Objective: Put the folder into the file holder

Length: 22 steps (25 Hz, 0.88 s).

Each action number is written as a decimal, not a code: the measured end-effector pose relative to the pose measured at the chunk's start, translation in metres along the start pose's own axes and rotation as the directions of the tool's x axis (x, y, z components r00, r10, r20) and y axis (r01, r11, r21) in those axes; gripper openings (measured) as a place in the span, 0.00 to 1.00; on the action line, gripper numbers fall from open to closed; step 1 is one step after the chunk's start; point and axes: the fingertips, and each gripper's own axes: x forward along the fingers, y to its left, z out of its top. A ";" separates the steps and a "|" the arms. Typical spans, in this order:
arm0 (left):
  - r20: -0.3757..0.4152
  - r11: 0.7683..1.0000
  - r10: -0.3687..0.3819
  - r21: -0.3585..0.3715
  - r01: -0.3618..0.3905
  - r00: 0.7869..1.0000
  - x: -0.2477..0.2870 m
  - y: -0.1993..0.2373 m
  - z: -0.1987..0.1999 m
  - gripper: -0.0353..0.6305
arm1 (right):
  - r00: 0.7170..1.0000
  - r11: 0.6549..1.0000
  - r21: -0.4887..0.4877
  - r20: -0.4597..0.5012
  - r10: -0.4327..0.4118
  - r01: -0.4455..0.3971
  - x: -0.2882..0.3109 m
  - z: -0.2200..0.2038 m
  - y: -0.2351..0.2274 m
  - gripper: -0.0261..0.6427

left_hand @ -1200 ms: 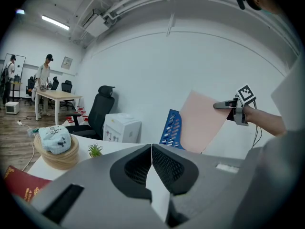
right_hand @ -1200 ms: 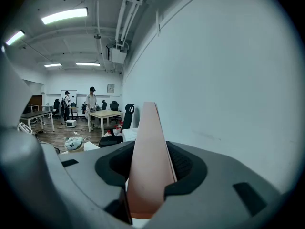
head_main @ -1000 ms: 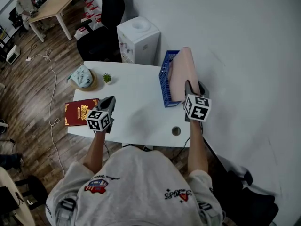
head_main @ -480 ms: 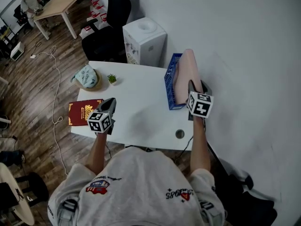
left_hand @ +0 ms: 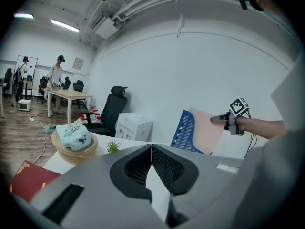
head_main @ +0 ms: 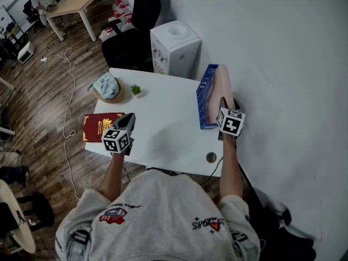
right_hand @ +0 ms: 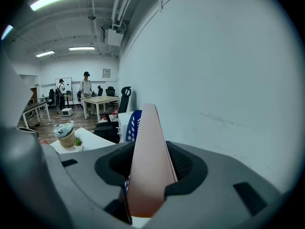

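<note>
Room: office with wood floor (head_main: 43, 91); white wall (head_main: 283, 64) just right of right tool.
Counter (head_main: 163, 118): white, under both tools; round cable hole (head_main: 211, 157) at near edge, just left of the forearm behind right tool.
Right tool (head_main: 223, 101): clenched on folder (head_main: 220, 86); jaws spread wide, one pad on each face, grip at the near upper corner.
Folder: pink, on edge, running straight ahead of right tool and leaning a little toward the wall; lower part behind the perforated side of file holder (head_main: 204, 99), upper part clear above it. Contact with holder's bottom: cannot tell.
File holder: blue, perforated, at counter's right end, directly ahead of and below right tool, well right of left tool.
Left tool (left_hand: 151, 146): clenched on nothing, jaw tips touching, only bare counter behind them; held over counter's near-left area, well apart from folder.
Red book (head_main: 100, 126): flat on counter, just left of left tool, gold print on cover.
Basket (left_hand: 71, 155): ahead-left of left tool, pale-blue soft toy (left_hand: 71, 133) sitting in it.
Plant (head_main: 136, 89): small, green, just right of basket, ahead of left tool.
Beyond counter: white water dispenser (head_main: 175, 48) and black office chair (head_main: 133, 42), both off the far edge.
Far background: wooden table, people standing beside it.
</note>
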 end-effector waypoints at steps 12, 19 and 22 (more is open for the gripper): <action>0.002 1.000 0.015 -0.014 -0.015 1.000 -0.011 0.011 -0.004 0.07 | 1.000 0.999 -0.037 -0.022 -0.004 0.003 0.010 0.006 0.008 0.35; 0.000 1.000 0.010 -0.021 -0.010 1.000 -0.013 0.014 -0.005 0.07 | 1.000 0.998 -0.064 0.029 0.003 -0.001 -0.002 0.012 0.013 0.37; -0.002 1.000 0.006 -0.021 -0.006 1.000 -0.012 0.013 -0.005 0.07 | 0.997 0.997 -0.079 0.080 0.007 -0.001 -0.014 0.028 0.014 0.37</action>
